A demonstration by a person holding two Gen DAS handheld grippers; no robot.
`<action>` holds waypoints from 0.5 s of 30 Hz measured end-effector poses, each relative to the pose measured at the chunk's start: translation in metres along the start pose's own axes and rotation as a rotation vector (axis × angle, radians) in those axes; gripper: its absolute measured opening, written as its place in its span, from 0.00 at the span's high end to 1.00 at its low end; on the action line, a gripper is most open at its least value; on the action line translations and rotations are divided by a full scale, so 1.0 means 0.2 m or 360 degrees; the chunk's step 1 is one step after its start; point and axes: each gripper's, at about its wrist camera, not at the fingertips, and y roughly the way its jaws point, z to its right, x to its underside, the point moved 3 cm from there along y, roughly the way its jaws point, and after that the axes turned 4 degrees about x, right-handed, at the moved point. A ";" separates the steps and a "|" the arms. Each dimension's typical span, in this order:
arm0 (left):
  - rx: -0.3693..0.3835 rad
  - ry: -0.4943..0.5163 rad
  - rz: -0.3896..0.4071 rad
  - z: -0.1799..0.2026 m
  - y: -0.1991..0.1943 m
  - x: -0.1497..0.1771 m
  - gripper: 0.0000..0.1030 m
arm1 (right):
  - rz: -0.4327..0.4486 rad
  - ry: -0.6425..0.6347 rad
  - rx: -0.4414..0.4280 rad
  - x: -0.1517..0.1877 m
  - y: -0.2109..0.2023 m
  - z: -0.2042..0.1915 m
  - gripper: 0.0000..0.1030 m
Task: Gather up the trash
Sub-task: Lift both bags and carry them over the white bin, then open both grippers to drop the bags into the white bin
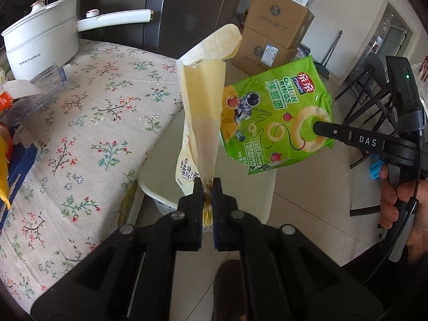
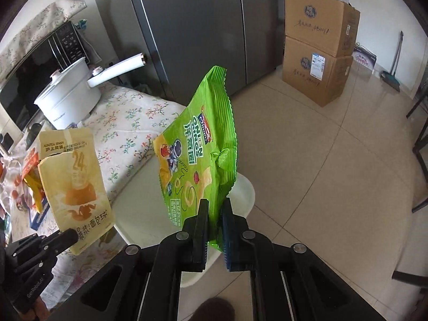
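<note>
Both wrappers look empty, light and floppy: left gripper (image 1: pixel 208 187) pinches the cream pouch (image 1: pixel 203 101) by its bottom edge, right gripper (image 2: pixel 215 207) pinches the green onion-ring bag (image 2: pixel 198 155) likewise, both probably over the white bin (image 2: pixel 240 198).

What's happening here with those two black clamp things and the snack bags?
A person is clearing trash with two hand-held grippers. The left gripper is shut on a pale yellow paper bread pouch; the right gripper is shut on a green foil onion-rings bag. Both bags hang above a white plastic bin standing beside the table with the floral cloth.
</note>
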 end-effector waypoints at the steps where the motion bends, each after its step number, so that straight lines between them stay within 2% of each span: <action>1: 0.0000 0.0014 -0.0015 0.02 0.04 0.00 0.93 | -0.0010 0.0005 0.0007 0.01 0.01 0.02 0.91; 11: -0.0063 0.0057 -0.0097 0.04 0.26 0.03 0.92 | -0.0070 0.0029 0.0001 0.05 0.07 0.12 0.91; 15: -0.0079 0.0033 -0.0092 0.02 0.27 0.05 0.87 | -0.0083 0.0027 0.0006 0.05 0.09 0.13 0.91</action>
